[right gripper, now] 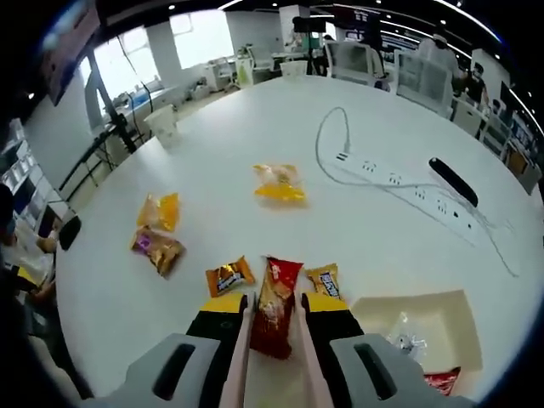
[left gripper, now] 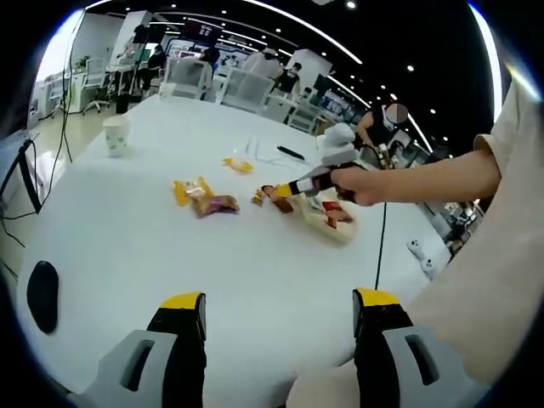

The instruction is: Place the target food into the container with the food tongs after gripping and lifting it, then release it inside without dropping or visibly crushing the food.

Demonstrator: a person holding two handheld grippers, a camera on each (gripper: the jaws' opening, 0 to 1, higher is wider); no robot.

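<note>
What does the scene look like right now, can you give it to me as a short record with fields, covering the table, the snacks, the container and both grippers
surface: white table
right gripper: tongs closed on red snack packet
beside it: orange packet and yellow packet, flat on the table
container: cream tray, already holding packets
other snacks: yellow packet, yellow and purple packets
left gripper: open, holding nothing, above bare table
also on table: power strip, paper cup

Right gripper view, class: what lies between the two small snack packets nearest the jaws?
In the right gripper view, the red snack packet lies between the orange packet and the yellow packet, gripped by tongs in the right gripper.
</note>
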